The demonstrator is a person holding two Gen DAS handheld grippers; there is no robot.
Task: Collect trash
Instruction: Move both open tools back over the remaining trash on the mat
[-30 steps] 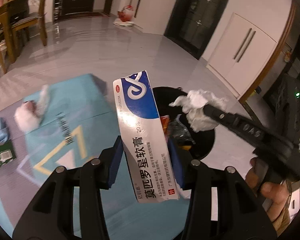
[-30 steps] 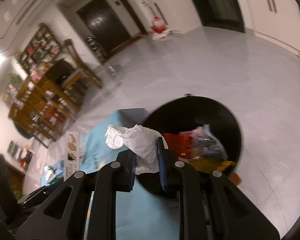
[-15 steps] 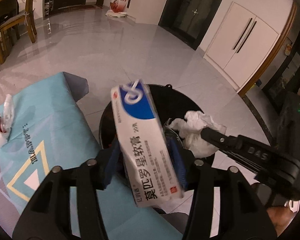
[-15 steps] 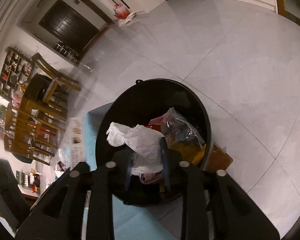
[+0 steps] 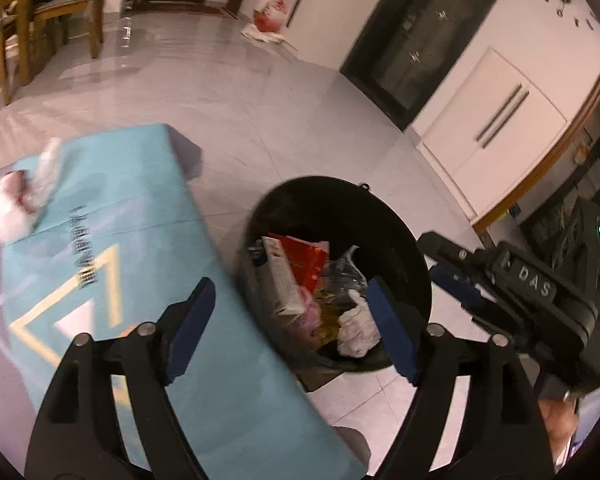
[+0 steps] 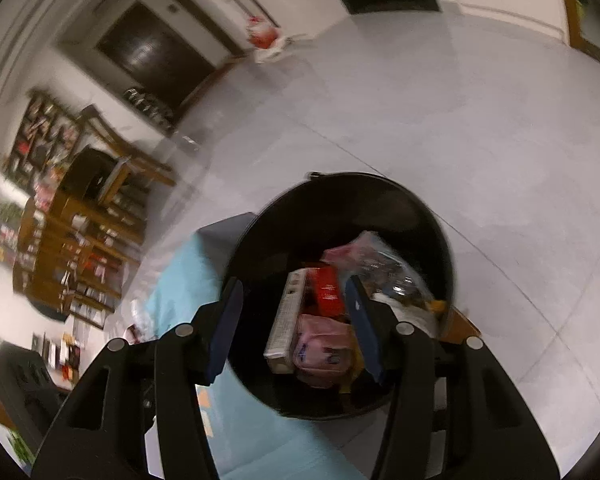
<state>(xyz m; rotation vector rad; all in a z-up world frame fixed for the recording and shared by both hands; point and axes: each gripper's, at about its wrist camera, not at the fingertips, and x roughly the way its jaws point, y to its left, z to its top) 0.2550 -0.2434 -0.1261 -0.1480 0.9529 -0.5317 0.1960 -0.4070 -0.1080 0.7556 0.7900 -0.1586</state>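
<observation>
A black round bin (image 5: 340,184) stands on the floor beside the teal mat (image 5: 100,240). In it lie the white-and-blue medicine box (image 5: 284,280), a red packet (image 5: 308,260) and a crumpled white tissue (image 5: 356,328). My left gripper (image 5: 290,330) hangs over the bin's near edge, its jaws opening with nothing between them. My right gripper (image 5: 440,262) reaches in from the right, above the rim. In the right wrist view the right gripper (image 6: 294,328) is also opening, empty, over the bin (image 6: 380,178), where the box (image 6: 286,320) and a pink pack (image 6: 324,348) lie.
A white tissue wad with red marks (image 5: 8,208) lies on the mat at the far left. Wooden chairs (image 5: 76,8) stand at the back left, and a wooden shelf (image 6: 80,240) is full of items. A red bag (image 5: 268,20) sits by the far door. A brown cardboard piece (image 6: 460,320) pokes out beside the bin.
The left gripper let go of the medicine box and the right let go of the tissue; both now lie in the bin. Both pairs of jaws have spread apart.
</observation>
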